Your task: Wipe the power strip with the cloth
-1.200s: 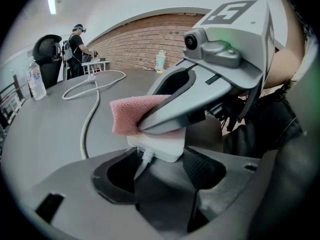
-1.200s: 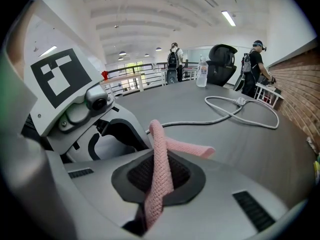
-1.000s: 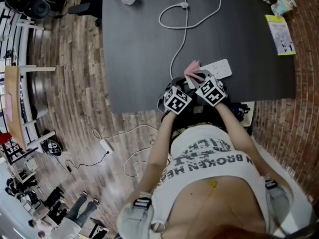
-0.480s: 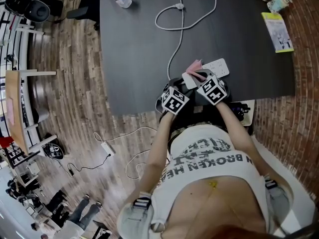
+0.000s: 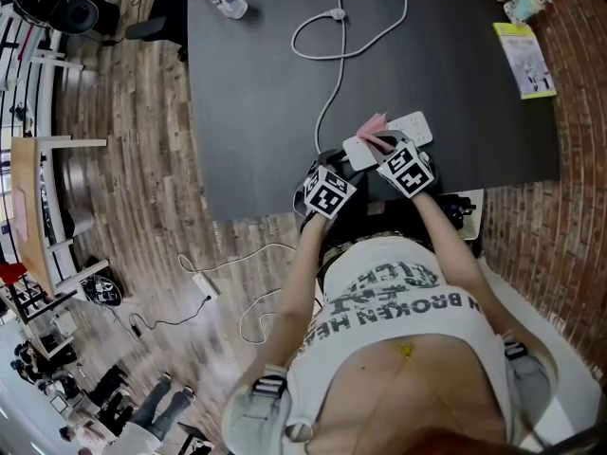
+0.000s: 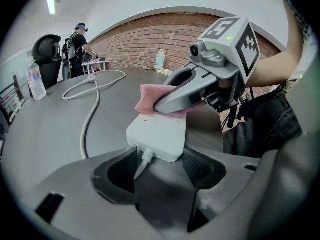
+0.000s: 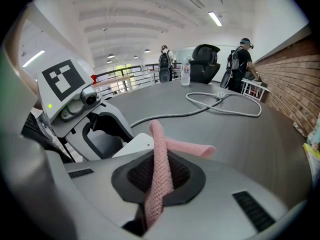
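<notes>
Dark tabletop (image 5: 256, 93) fills our view. Close to its near edge our left tongs (image 6: 160, 157) stand wide, pads against both sides of the power strip (image 6: 157, 134) at its cord end, bracing it. It lies flat, its long axis running away from those tongs toward our right. Farther along, our right tongs (image 7: 160, 179) are clamped on the pink cloth (image 7: 162, 154), which rests on the strip's top. We judge wiping under way, with the nearer half unreached. Beyond, the cord (image 6: 90, 114) loops away.
</notes>
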{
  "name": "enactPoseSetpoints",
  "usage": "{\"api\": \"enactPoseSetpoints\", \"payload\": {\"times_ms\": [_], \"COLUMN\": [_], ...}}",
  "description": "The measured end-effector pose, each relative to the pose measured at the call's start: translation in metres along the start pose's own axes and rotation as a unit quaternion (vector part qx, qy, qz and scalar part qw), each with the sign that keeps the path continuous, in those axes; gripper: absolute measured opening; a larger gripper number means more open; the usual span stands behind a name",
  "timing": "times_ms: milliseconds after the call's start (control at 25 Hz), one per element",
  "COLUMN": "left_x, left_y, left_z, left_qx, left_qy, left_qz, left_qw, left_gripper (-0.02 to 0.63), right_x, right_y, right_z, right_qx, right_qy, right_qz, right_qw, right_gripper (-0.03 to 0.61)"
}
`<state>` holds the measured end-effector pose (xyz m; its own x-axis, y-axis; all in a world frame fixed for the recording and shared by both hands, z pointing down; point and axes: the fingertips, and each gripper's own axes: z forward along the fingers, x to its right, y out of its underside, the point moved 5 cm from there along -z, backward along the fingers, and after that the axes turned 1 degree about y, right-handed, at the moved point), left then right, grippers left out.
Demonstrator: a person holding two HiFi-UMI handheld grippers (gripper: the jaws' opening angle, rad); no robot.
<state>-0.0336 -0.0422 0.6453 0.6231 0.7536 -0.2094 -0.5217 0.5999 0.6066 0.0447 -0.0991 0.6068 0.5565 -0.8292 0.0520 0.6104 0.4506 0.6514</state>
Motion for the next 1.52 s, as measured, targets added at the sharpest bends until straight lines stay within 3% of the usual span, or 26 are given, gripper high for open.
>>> {"api": "enactPoseSetpoints", "payload": {"times_ms": [1520], "left_x": [-0.001], "left_y": [-0.001], "left_z": [-0.001], "left_qx": [0.000], "left_qy": [-0.002], "left_qz": [0.001], "left_qw": [1.0000], "left_gripper": [0.268], "right_x": [0.054], "right_y": [0.030], "right_z": [-0.031], "right_qx": [-0.012], "right_qy": [0.070], "right_qz": [0.032], "right_qw": [0.997], "right_gripper": [0.017]}}
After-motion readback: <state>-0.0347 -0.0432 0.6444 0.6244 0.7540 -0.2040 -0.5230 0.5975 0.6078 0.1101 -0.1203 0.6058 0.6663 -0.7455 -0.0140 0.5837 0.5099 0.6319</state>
